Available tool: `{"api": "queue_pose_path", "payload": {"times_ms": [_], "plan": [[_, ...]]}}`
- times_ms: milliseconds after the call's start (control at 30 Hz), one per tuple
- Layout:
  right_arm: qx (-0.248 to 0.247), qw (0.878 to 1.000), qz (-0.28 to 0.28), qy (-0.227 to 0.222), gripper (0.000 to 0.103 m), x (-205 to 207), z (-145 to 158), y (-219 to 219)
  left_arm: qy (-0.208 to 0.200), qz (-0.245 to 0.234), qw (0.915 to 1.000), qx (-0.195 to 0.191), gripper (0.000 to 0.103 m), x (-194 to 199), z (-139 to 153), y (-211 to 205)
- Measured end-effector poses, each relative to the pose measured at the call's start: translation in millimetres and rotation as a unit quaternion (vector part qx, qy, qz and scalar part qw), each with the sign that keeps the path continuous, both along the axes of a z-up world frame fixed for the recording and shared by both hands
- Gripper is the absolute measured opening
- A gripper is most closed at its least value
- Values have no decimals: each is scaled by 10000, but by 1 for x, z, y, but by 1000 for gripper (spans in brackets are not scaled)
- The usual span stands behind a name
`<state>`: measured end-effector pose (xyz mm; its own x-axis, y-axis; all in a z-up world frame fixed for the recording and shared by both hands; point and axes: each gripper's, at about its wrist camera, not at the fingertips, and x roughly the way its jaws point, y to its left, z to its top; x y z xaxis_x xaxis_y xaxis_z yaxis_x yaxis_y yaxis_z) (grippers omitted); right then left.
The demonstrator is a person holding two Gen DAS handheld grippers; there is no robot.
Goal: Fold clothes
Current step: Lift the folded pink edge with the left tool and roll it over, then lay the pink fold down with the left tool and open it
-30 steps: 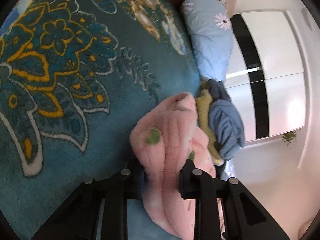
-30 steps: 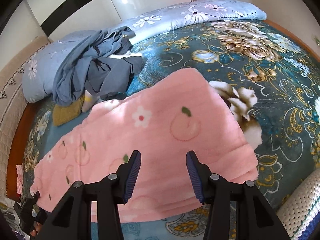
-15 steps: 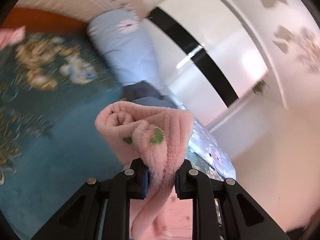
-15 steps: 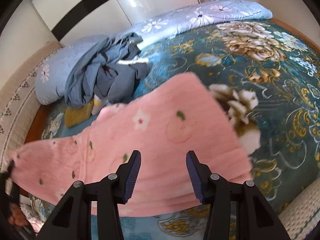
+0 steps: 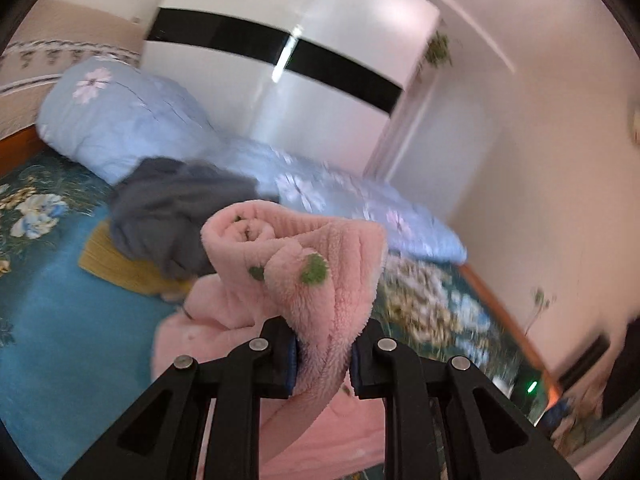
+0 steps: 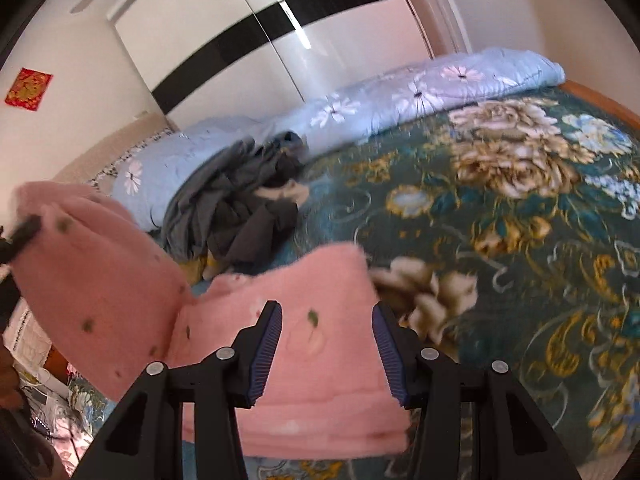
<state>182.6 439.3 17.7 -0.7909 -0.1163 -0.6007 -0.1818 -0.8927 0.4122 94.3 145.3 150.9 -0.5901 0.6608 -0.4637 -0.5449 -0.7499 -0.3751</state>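
Observation:
A fluffy pink garment with green leaf prints [image 5: 304, 264] bunches between my left gripper [image 5: 324, 350], which is shut on its edge and holds it lifted above the bed. In the right wrist view the same pink garment [image 6: 304, 344] lies partly on the teal floral bedspread [image 6: 520, 240], with its left end raised high at the frame's left. My right gripper [image 6: 326, 336] is open and empty, hovering just above the flat part of the garment.
A heap of dark grey-blue clothes [image 6: 240, 204] and a mustard-yellow piece [image 5: 120, 264] lie behind the pink garment. A light blue floral quilt [image 6: 420, 92] runs along the bed's far side. A white wardrobe with a black band [image 5: 280, 52] stands beyond.
My left gripper has lifted the pink garment's end up off the bed and swung it right. The garment's left part now hangs raised. My right gripper stays open above it.

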Motion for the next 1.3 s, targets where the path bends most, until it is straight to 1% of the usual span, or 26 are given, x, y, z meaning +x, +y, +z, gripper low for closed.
{"api": "queue_pose_path", "payload": {"times_ms": [100,167,233,267,400,467,533,567,633,700,767,833,900,1000,1067,1100,1133,1167,1233,1300], "plan": [[-103,9999,-79,89,51,1,-2,15,-240,-241,9985,-440,20,8,-36,43],[-304,9992,-233,118,51,4,-10,27,-396,-350,9963,-683,20,12,-55,61],[-539,9978,-367,113,51,7,-22,36,-541,-489,9924,-990,20,19,-77,83],[-637,9970,-424,104,51,8,-28,40,-560,-576,9893,-1215,20,24,-90,94],[-851,9950,-514,29,51,9,-45,50,-660,-773,9814,-1630,21,38,-123,120],[-896,9946,-530,0,51,8,-50,54,-720,-714,9812,-1643,21,39,-129,123],[-935,9942,-534,-17,51,8,-54,56,-816,-659,9811,-1624,26,39,-134,122],[-958,9940,-533,-29,51,7,-56,57,-919,-674,9805,-1602,31,38,-134,120],[-1017,9935,-517,-62,51,6,-59,59,-1077,-752,9806,-1453,37,39,-130,114],[-1049,9934,-465,-67,51,5,-60,58,-1233,-830,9803,-1300,55,40,-126,108],[-1056,9938,-356,-46,51,4,-59,55,-1119,-948,9819,-1199,60,45,-115,103],[-1033,9943,-280,-42,51,4,-59,52,-997,-1066,9832,-1100,61,52,-103,98],[-1015,9946,-210,-20,51,4,-58,49,-896,-1122,9855,-902,61,54,-91,87],[-1058,9943,-91,81,51,6,-53,45,-927,-573,9921,-628,61,37,-90,47],[-1108,9937,11,144,51,7,-50,42,-947,-198,9943,-444,62,25,-90,19],[-1150,9931,133,171,51,6,-47,39,-997,139,9938,-478,62,17,-96,3],[-1196,9922,299,190,51,5,-45,34,-1047,486,9920,-519,62,9,-102,-14],[-1243,9909,464,208,51,3,-43,28,-1205,754,9885,-516,62,2,-112,-31],[-1240,9885,850,162,51,-2,-39,14,-1531,1277,9786,-503,62,-10,-132,-64],[-1096,9877,1111,54,55,-8,-38,-1,-1775,1458,9717,-544,62,-13,-150,-80]]}}
